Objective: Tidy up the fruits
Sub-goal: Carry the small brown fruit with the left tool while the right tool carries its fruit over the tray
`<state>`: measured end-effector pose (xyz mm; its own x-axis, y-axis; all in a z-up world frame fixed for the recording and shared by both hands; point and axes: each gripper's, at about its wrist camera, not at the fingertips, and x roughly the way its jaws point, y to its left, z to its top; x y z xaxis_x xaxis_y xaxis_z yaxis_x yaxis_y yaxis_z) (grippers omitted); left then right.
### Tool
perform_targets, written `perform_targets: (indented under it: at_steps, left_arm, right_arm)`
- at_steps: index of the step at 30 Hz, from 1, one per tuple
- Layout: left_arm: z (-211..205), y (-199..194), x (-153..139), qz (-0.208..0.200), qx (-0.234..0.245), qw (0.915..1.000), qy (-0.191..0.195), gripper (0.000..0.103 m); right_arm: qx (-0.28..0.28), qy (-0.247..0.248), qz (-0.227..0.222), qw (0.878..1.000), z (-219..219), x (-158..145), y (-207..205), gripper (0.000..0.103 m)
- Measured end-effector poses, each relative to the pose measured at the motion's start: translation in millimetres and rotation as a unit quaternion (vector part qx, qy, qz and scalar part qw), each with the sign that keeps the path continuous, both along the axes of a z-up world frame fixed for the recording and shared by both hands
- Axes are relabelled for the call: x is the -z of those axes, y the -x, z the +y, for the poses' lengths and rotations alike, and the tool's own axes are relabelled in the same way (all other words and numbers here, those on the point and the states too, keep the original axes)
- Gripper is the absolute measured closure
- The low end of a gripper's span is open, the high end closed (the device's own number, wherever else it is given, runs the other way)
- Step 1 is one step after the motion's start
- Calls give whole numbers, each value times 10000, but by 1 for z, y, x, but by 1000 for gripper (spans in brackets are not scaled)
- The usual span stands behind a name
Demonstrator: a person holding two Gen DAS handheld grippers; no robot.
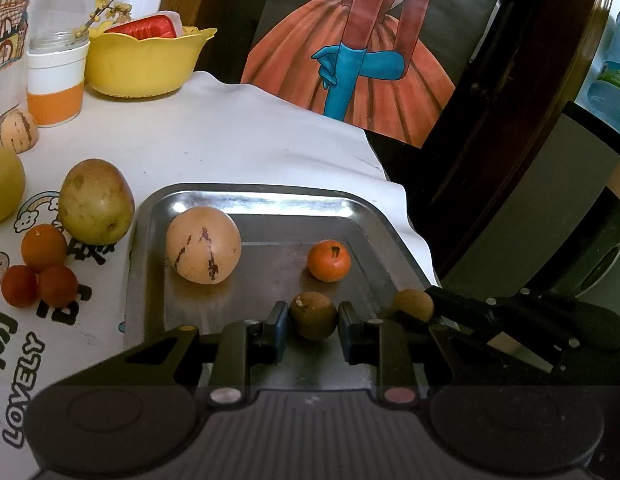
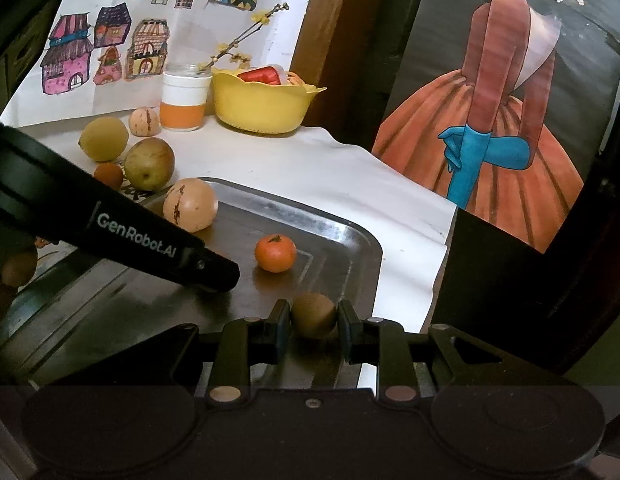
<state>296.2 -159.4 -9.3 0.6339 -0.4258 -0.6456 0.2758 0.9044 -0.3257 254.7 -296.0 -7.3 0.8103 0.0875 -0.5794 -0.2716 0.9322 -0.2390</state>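
- Progress, judged from how the fruit lies: the task looks roughly at its midpoint. Two fruits rest loose in the shallow, rounded-corner stainless steel tray [image 1: 246,196], two more sit between gripper fingers over it, and several wait on the printed white tablecloth [image 1: 238,132].
- Far left on the cloth, still to be moved: a small striped cream melon-like fruit [image 1: 18,131], a matte yellow lemon-shaped fruit [image 1: 4,188], three small glossy orange citrus fruits [image 1: 40,268], and a speckled greenish-yellow pear [image 1: 96,202].
- In the tray's left part lies a large smooth peach-coloured fruit with dark purple streaks [image 1: 203,245], egg-shaped and waxy.
- The left gripper [image 1: 313,322] has its jaws on either side of a small round brown fruit with a rough, dull skin [image 1: 313,315], low over the tray's near edge; a slight gap seems to show at each pad, so whether it is clamped cannot be told.
- Right of that sits a small shiny orange tangerine [image 1: 329,261] on the tray floor.
- The right gripper [image 2: 313,320] is closed against a second small brown rough-skinned fruit [image 2: 313,315] above the tray's near right corner.
- Behind, a scalloped yellow plastic bowl [image 1: 146,64] stands apart.
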Motion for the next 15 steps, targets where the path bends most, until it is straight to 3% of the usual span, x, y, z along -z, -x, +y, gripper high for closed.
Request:
perform_targets:
  at_steps: [15]
  left_arm:
    - [2, 2, 0, 68, -39, 10000, -59, 74]
  right_arm:
    - [3, -34, 25, 10000, 0, 1, 2, 74]
